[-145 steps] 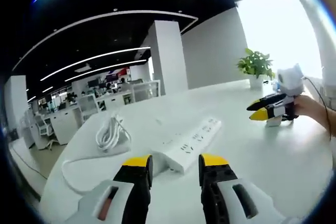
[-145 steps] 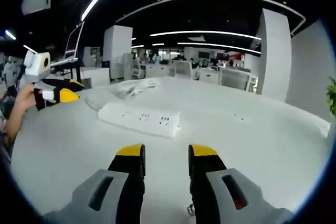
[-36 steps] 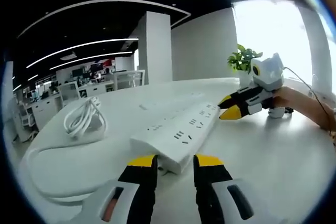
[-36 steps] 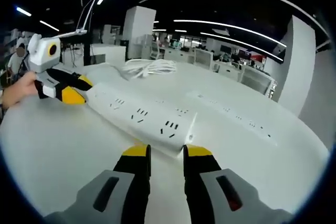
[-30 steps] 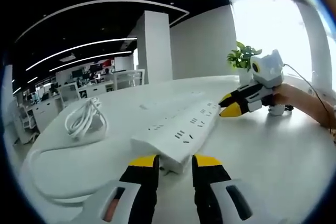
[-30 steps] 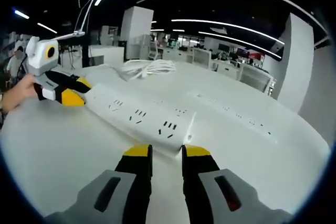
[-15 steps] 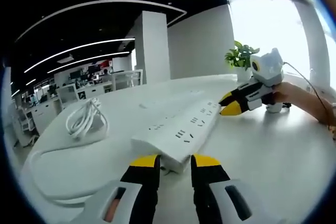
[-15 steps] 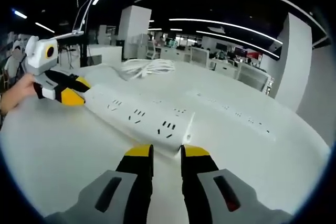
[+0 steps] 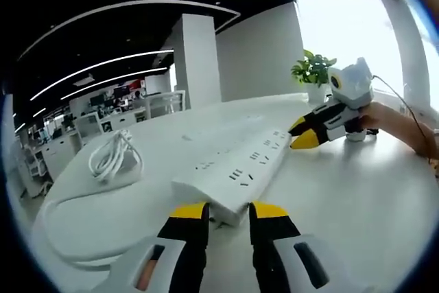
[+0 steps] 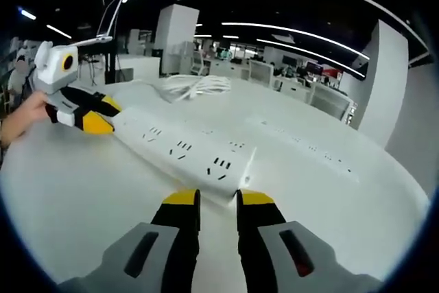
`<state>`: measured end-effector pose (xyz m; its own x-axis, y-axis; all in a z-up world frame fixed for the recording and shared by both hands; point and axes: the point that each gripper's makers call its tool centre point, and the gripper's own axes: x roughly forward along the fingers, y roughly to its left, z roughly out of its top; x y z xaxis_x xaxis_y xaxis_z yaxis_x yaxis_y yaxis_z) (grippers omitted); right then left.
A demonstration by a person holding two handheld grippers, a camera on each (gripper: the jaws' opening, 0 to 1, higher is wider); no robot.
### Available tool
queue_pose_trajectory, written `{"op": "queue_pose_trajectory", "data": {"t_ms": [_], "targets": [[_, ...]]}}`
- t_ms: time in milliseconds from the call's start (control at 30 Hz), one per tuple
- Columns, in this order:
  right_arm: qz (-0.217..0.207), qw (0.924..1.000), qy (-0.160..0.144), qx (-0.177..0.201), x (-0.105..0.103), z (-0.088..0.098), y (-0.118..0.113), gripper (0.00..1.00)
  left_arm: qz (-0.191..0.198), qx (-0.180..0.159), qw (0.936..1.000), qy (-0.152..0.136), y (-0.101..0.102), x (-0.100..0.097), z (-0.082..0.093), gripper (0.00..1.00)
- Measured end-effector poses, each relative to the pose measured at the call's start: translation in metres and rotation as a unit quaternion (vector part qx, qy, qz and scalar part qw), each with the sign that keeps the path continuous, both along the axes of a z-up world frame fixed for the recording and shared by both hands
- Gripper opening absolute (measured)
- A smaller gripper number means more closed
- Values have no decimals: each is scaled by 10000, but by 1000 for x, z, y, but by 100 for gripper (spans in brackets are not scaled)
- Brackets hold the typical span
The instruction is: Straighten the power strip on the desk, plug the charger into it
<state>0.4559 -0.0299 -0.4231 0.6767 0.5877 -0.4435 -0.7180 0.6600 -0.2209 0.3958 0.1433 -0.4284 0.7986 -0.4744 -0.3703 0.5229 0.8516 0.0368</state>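
Surface: a wide white surface (image 9: pixel 357 190) carries everything, with an open office behind it.

Power strip: a long white power strip (image 9: pixel 236 169) lies flat, running from just ahead of the left claw's tips away toward the right claw. Its top face has rows of sockets, all vacant. In the right gripper view the same strip (image 10: pixel 185 152) reaches from that claw's tips toward the other claw.

Change: almost five seconds ago both claws stood back from the strip with jaws apart. Over the last second the jaws have drawn close at either end, and the strip has hardly shifted. This suggests each end is now pinched, so straightening is under way and plugging in has not begun.

Left claw: the left claw (image 9: pixel 228 209) has its yellow tips nearly together at the strip's near end, seemingly nipping its edge; the contact itself is hidden.

Right claw: the right claw (image 10: pixel 216 199) is likewise nearly shut at its end, apparently gripping the edge. From the left gripper view it (image 9: pixel 304 135) meets the far end, held by a hand (image 9: pixel 401 123).

Cable: a coiled white cable (image 9: pixel 113 158) rests on the surface beside the strip, its lead curving round toward the left claw.

Plant: a small potted plant (image 9: pixel 314 73) stands far back.
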Motion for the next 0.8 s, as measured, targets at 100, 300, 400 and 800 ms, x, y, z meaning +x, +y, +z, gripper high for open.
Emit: {"op": "queue_pose_trajectory", "data": {"t_ms": [100,300,400,800], "targets": [[9,10000,22,11,-3,0,0,20,-12,-15,10000,20,1,-1,0,24],[12,10000,13,-23,-9,1,-1,20,-29,-51,10000,49,1,-4,0,23],[7,10000,22,-9,-13,1,-1,20,-30,-20,10000,47,1,-6,0,23],[0,10000,10,-4,-30,0,-5,20,-72,-117,9998,136,0,-13,0,23]]}}
